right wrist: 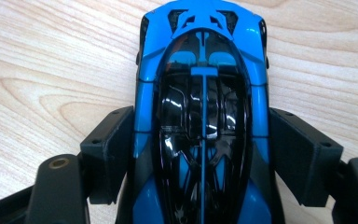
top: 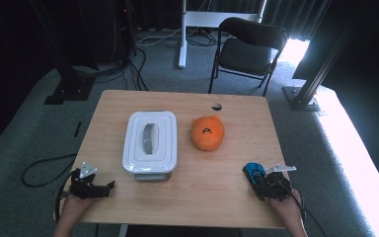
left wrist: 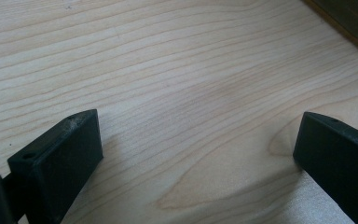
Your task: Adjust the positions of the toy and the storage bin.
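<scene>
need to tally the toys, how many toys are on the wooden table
2. A blue and black toy car sits near the table's front right, clamped in the right gripper. An orange round plush toy lies mid-table, right of the lidded white plastic box, which could hide more.

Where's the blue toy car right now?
The blue toy car sits between the right gripper jaws, pads on its sides, at the table's near right, below the orange plush in the high view.

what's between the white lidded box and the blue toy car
Bare wooden table, in the high view, between the white lidded plastic box and the blue toy car.
</scene>
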Tool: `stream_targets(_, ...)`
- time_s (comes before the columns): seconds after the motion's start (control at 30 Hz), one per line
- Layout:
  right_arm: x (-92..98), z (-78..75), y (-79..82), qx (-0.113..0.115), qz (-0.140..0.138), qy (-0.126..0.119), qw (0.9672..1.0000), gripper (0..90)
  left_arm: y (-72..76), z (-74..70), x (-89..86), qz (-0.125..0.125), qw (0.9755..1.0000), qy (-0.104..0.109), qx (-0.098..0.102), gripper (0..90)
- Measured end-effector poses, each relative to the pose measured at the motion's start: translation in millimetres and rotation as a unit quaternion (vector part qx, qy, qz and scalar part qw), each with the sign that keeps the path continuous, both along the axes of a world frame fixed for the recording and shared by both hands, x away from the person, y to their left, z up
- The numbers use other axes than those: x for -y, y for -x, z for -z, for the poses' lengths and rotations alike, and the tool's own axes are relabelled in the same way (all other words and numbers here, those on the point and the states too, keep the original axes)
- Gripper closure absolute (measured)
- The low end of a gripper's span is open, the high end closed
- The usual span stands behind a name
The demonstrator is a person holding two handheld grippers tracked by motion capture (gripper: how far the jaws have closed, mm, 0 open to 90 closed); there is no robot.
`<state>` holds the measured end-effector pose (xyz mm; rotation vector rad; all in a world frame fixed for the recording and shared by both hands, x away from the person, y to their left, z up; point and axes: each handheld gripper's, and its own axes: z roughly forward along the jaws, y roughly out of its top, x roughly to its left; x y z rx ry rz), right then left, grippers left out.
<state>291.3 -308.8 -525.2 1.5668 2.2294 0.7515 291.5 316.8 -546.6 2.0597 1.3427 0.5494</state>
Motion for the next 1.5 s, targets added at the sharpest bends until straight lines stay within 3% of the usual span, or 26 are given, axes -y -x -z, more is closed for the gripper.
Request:
stream_targets(0.23, 4.3, -11.2, -2.5, 0.005, -0.005, -0.017, 0.9998, 22.1, 0.0, 0.0, 0.1, 0.0, 1.0, 0.0, 0.0, 1.5)
stream_targets(0.3, 1.8, -10.5, -8.4, 0.002, -0.009, 0.0, 1.0, 19.9, 0.0, 0.0, 0.0, 0.0, 1.0, 0.0, 0.0, 1.5)
stream_targets(0.57, -4.2, 1.6, -23.6, -0.025, -0.009, 0.009, 0.9996, 19.6, 0.0, -0.1, 0.0, -0.001, 1.0, 0.0, 0.0, 1.5)
stream_targets(0.83, -9.7, 3.4, -24.2, -0.015, -0.02, 0.026, 0.9993, 25.0, 0.1, -0.1, 0.0, 0.0, 1.0, 0.0, 0.0, 1.5)
stream_targets(1.2, 2.0, -5.0, -17.7, -0.013, -0.01, -0.005, 0.9999, 26.9, 0.0, -0.1, 0.0, -0.001, 1.0, 0.0, 0.0, 1.5)
stream_targets(1.27, 2.4, -7.6, -14.2, -0.012, -0.021, -0.006, 0.9997, 26.9, 0.0, 0.0, 0.2, -0.001, 1.0, 0.001, 0.0, 1.5)
stream_targets(1.4, -0.9, -13.4, -8.4, -0.009, -0.047, 0.016, 0.9987, 27.0, 0.0, -0.1, -0.1, 0.0, 1.0, -0.001, -0.001, 1.5)
stream_targets(1.5, -3.4, -16.6, -5.0, -0.025, -0.094, 0.008, 0.9953, 26.9, 0.0, 0.0, 0.1, -0.001, 1.0, 0.0, 0.0, 1.5)
